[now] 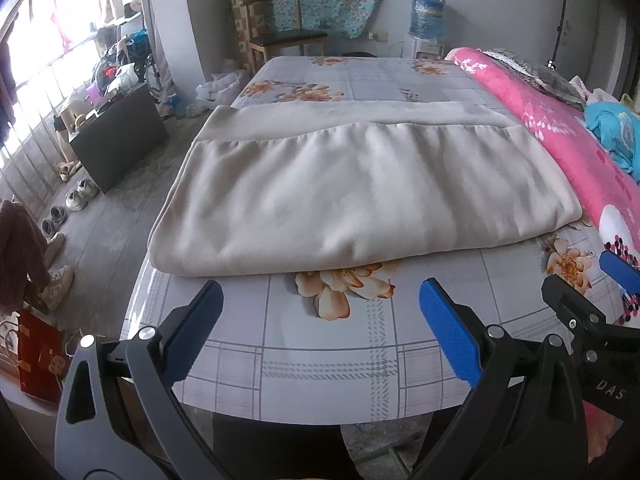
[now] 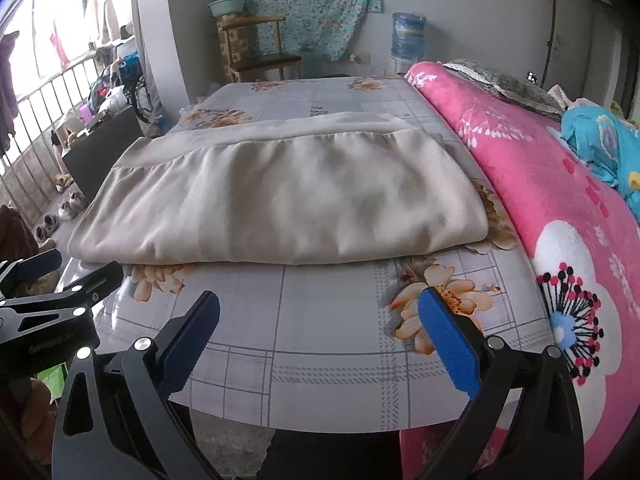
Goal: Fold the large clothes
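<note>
One beige garment (image 1: 352, 192), already doubled, is laid on the bed (image 1: 320, 344) just ahead of both tongs. Left gripper (image 1: 320, 304) and right gripper (image 2: 320, 312) are held agape, empty; near-edge grasps are judged next.

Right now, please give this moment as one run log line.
left gripper: open, empty | right gripper: open, empty | cloth: folded on bed, untouched

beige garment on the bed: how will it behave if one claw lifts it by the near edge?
The beige garment looks floppy: it lies in soft ripples, so the layers would likely drape and unfold. Its stacked layers suggest some bulk, probably sagging from a single grip. The bed sheet appears smooth, so pushing may slide the whole stack. Both the left claw and right claw are open.
</note>
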`<state>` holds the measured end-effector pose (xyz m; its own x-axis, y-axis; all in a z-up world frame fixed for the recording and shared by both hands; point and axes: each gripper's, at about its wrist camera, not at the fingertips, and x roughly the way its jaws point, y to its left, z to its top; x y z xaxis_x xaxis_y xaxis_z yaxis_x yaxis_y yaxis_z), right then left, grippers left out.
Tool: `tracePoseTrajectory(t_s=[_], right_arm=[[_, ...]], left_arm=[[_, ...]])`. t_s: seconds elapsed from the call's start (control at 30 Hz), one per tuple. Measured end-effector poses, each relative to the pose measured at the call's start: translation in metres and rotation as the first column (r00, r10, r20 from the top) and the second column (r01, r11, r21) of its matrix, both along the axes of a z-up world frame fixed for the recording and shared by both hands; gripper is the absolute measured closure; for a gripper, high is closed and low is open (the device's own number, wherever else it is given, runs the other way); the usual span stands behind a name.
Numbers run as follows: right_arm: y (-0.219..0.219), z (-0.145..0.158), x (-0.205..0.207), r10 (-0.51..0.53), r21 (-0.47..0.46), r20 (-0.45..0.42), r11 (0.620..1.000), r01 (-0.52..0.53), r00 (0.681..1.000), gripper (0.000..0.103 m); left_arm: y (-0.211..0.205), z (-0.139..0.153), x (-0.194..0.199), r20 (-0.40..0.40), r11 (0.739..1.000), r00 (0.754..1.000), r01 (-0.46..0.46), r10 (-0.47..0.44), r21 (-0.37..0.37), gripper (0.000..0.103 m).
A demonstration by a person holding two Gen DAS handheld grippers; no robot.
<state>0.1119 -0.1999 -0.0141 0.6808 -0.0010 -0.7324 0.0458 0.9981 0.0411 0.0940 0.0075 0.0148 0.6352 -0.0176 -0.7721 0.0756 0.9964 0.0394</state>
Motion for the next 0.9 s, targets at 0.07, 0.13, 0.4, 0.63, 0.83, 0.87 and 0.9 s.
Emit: tracePoseTrajectory(t_s=[0.07, 0.13, 0.4, 0.63, 0.83, 0.87, 0.9], right_arm=[[-0.0012, 0.001, -0.0001, -0.001, 0.002, 0.001, 1.0, 0.001, 1.0, 0.006], [-0.0014, 0.0019, -0.0008, -0.003, 0.003, 0.004, 1.0, 0.003, 1.0, 0.006], [0.001, 0.0031, -0.0004, 0.008, 0.002, 0.005, 1.0, -0.008, 1.0, 0.006], [0.0011, 0.0028, 0.0008, 0.006, 0.005, 0.006, 1.0, -0.006, 1.0, 0.006], [0.0016, 0.0032, 0.0016, 0.004, 0.005, 0.005, 1.0, -0.004, 1.0, 0.006], [0.0014, 0.0033, 0.0015, 0.004, 0.004, 0.005, 1.0, -0.004, 1.0, 0.006], [0.0013, 0.003, 0.0018, 0.004, 0.003, 0.004, 1.0, -0.004, 1.0, 0.006]], left_arm=[[-0.0009, -0.0002, -0.0001, -0.002, 1.0, 1.0, 0.003, -0.003, -0.002, 0.008], [-0.0012, -0.0004, 0.0004, -0.003, 1.0, 1.0, 0.005, -0.005, -0.003, 0.008], [-0.0017, -0.0005, 0.0008, -0.003, 1.0, 1.0, 0.004, -0.004, -0.003, 0.008], [-0.0021, -0.0007, 0.0012, -0.005, 1.0, 1.0, 0.005, -0.005, -0.003, 0.008], [-0.0028, -0.0015, 0.0019, -0.009, 1.0, 1.0, 0.006, -0.006, -0.003, 0.008], [-0.0029, -0.0016, 0.002, -0.01, 1.0, 1.0, 0.007, -0.007, -0.003, 0.008], [-0.0029, -0.002, 0.002, -0.011, 1.0, 1.0, 0.007, -0.007, -0.002, 0.008]])
